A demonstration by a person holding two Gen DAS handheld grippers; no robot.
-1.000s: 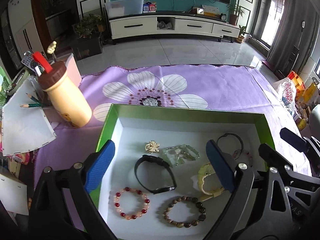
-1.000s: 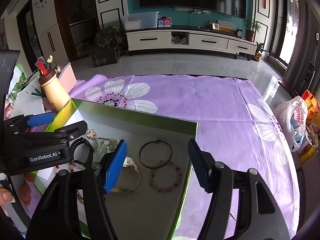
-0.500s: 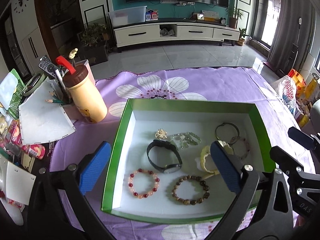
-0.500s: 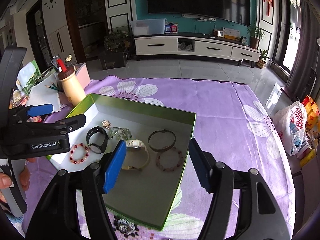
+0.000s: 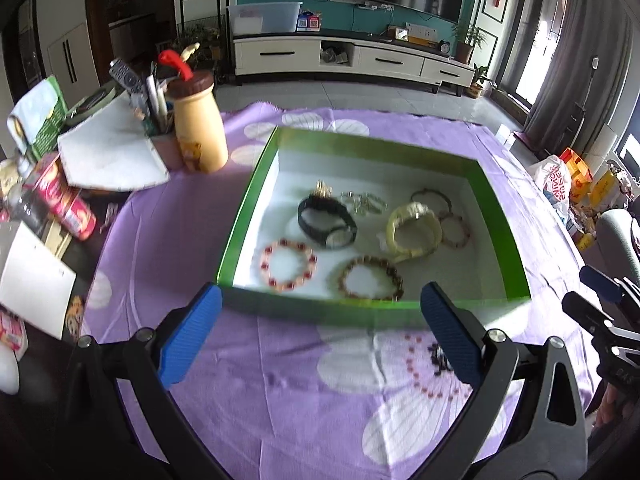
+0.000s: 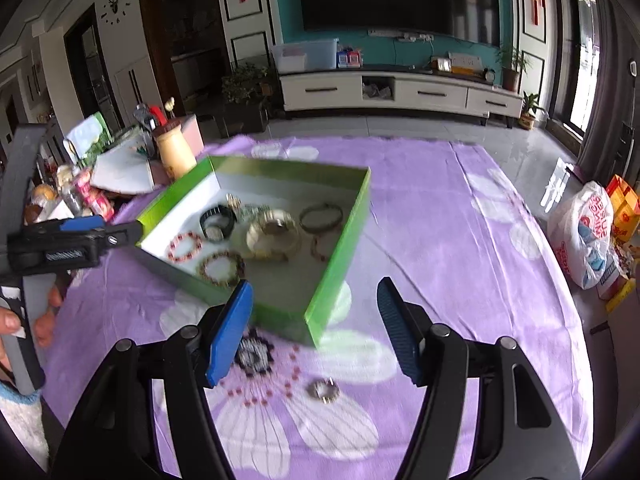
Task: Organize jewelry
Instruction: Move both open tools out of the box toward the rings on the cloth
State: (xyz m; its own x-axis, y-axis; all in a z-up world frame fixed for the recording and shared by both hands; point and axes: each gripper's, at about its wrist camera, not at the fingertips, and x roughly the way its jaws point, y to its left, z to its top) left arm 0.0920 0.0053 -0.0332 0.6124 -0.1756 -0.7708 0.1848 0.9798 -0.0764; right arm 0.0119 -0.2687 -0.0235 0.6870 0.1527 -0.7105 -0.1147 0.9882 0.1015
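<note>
Most of the jewelry already lies inside your shallow green cardboard box with the white floor: a black strap watch, a pale yellow watch, a red-and-pink bead bracelet, a brown wooden bead bracelet, a thin dark bangle, a small pink bead bracelet and a loose clear-stone chain. They sit side by side, some touching, with no dividers, so I'd judge the sorting largely done.

One piece is left outside: a small silver ring-shaped item lying on the purple flowered cloth over the worktop, near the box's closest corner and just ahead of your right tongs.

Your left tongs stand fully wide with nothing between the pads, hovering over the cloth in front of the box. Your right tongs are parted about halfway and also empty. That stray piece looks like your next pick.
</note>
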